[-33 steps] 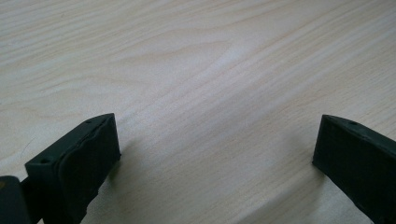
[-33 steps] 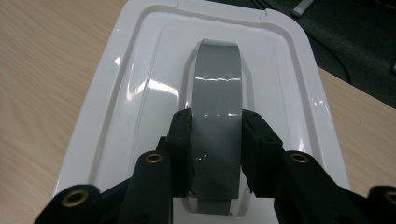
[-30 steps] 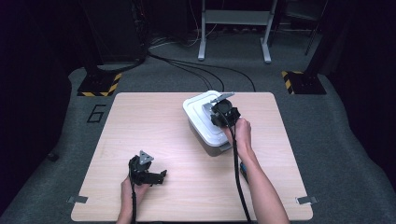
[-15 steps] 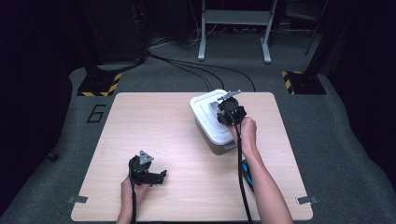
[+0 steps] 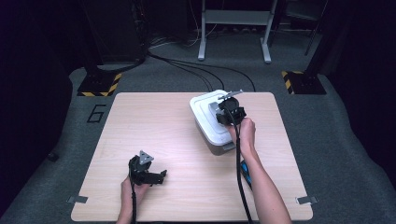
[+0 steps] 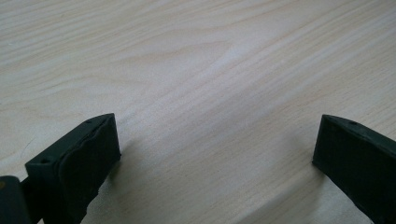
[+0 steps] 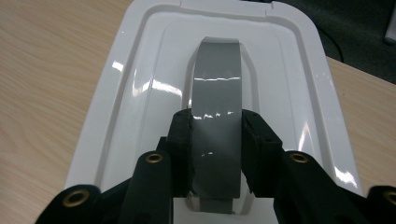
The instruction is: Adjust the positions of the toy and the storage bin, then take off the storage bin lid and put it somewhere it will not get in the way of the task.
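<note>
A dim room with grey carpet [image 5: 345,140], a light wooden table [image 5: 154,126], black floor cables [image 5: 187,67] and a metal stand [image 5: 233,28].

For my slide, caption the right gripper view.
Right tool clamped on the grey handle of a white bin lid, above a wooden table.

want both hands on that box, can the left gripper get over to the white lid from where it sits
Probably yes. The left gripper sits open on bare table, and nothing lies between it and the white lid. The right gripper is already shut on the grey handle, so the lid's near-left edge stays free.
</note>
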A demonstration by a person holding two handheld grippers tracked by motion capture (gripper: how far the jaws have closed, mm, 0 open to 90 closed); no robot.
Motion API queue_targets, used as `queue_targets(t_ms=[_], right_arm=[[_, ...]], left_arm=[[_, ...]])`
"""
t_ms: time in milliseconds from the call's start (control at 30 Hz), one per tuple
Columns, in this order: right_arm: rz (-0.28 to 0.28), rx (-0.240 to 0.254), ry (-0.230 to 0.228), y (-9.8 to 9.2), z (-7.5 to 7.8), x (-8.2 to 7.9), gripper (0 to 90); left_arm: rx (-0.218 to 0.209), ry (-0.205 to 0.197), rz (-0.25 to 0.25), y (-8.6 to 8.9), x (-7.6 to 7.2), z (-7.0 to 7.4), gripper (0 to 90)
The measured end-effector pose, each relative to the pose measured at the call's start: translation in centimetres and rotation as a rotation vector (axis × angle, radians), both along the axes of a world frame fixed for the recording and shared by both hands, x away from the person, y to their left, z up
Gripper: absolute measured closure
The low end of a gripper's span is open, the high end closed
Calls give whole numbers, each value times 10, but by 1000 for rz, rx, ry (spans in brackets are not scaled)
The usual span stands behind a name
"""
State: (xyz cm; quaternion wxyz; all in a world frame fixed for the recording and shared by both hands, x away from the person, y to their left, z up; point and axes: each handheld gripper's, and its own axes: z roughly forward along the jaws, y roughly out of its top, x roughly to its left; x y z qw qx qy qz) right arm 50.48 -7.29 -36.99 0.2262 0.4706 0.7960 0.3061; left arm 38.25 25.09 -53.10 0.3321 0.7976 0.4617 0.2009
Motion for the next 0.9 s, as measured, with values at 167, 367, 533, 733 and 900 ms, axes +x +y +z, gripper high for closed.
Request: queue_targets(t_ms=[167, 367, 533, 733, 900], right_arm=[[3, -28, -29, 1, 4, -1, 673], [3, -35, -69, 0, 15, -6, 674], [-5, -16, -86, -7, 26, -8, 673], [-29, 7, -103, -22, 37, -8, 673], [-51, 19, -120, -36, 44, -8, 673]], left_arm=[[2, 1, -1, 0, 0, 0, 4], [2, 0, -1, 0, 0, 0, 4], [1, 0, -1, 0, 0, 0, 4], [9, 4, -8, 1, 0, 0, 4], [10, 4, -9, 1, 0, 1, 4]])
